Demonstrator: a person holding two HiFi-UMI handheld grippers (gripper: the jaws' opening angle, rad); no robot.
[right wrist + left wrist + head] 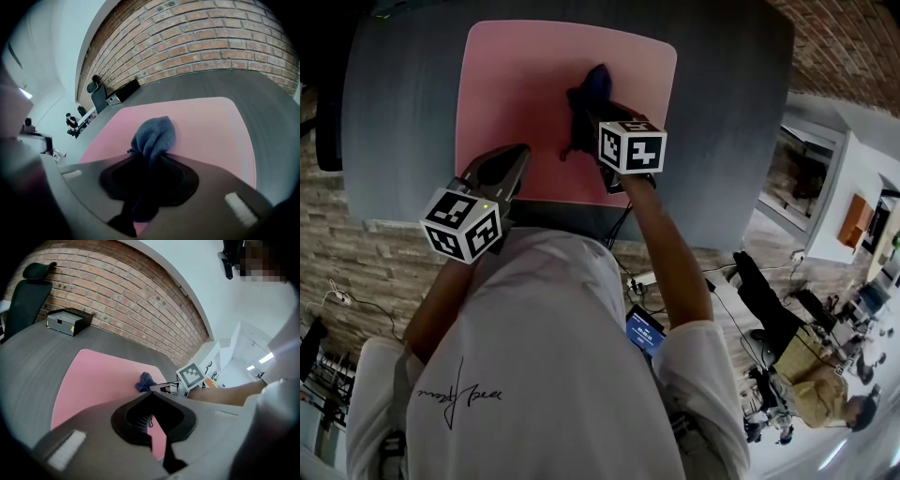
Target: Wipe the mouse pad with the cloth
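Clamping cloth [154,133]: right gripper [151,159] jaws closed on bunched blue fabric, which rests on pink mouse pad [511,103] near centre, slightly toward 2 o'clock. Left gripper [151,393] jaws together, empty, at pad's 7 o'clock corner. Cloth judged soft, light, limp; hold mid-bunch.

Nothing legible is showing. A black handwritten-style script is running across the white T-shirt [455,394] (upside down, letters undecipherable); the left marker cube [461,223] and right marker cube [632,146] are carrying only square patterns.
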